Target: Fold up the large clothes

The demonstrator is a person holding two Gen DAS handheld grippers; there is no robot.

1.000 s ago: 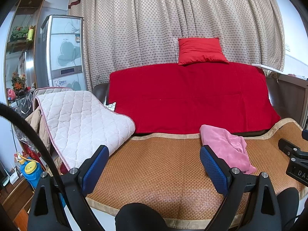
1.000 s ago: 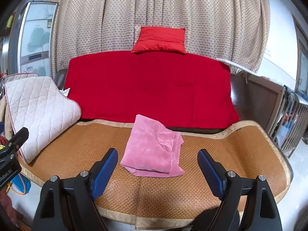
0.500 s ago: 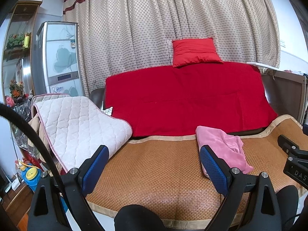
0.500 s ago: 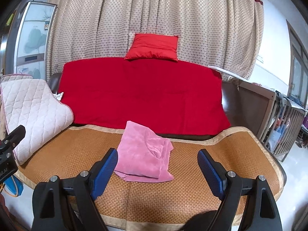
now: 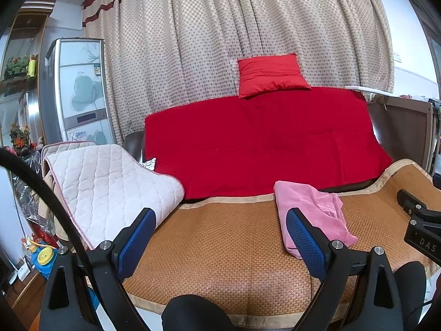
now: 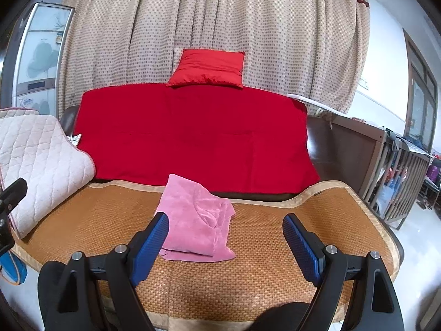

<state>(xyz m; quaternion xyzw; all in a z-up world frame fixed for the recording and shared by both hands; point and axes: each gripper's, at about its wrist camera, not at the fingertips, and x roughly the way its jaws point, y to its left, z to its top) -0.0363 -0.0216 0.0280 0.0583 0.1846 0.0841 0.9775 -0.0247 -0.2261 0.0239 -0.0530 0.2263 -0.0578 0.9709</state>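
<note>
A folded pink garment [image 6: 197, 219] lies on the woven mat [image 6: 256, 275] that covers the sofa seat; in the left wrist view the same pink garment [image 5: 314, 215] sits to the right. My left gripper [image 5: 220, 233] hangs open over the mat, its right pad in front of the garment's near left edge, not touching it. My right gripper [image 6: 226, 237] is open too, with nothing between its blue pads, and the garment lies beyond its left finger. The right gripper's black body [image 5: 421, 220] shows at the right edge of the left wrist view.
A red throw [image 6: 193, 135] covers the sofa back with a red cushion [image 6: 209, 67] on top. A white quilted pad [image 5: 110, 187] drapes over the left armrest. A patterned curtain [image 5: 242, 27] hangs behind. A cabinet [image 5: 80, 91] stands at left, a wooden rail [image 6: 397, 171] at right.
Both grippers have drawn back a little from the sofa and tilted slightly upward, so more curtain shows. The pink garment stays put on the mat. Both stay open.
</note>
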